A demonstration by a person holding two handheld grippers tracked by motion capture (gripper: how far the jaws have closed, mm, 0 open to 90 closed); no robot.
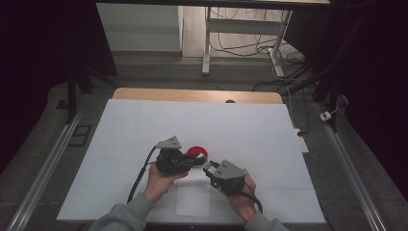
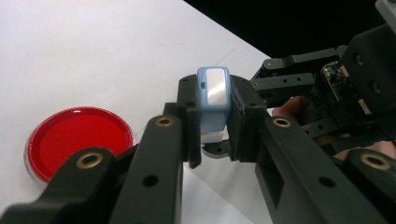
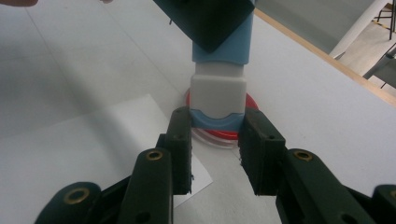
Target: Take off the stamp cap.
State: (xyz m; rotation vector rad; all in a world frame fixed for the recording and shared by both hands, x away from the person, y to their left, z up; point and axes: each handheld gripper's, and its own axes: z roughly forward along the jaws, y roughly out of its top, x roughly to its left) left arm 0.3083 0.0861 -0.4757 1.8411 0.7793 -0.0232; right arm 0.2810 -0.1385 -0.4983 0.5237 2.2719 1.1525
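Blue-and-white stamp (image 3: 219, 79) held between both grippers, above the red dish (image 2: 77, 140).

Left gripper (image 2: 215, 122) is clenched on the blue body of the stamp; right gripper (image 3: 217, 147) is clamped on the white end piece with the blue band, on its side faces. Stamp sits over the near edge of the red dish, clear of the white bench (image 1: 144, 130), with a paper sheet (image 1: 192, 199) lying nearer the person than the dish. Judged: a small, light, rigid plastic item with smooth, somewhat slippery faces; the two sections likely part with a straight pull. Best hold is on the flat opposing sides, squarely, since a skewed grip could let it slip or twist. Red dish looks shallow and easily nudged.
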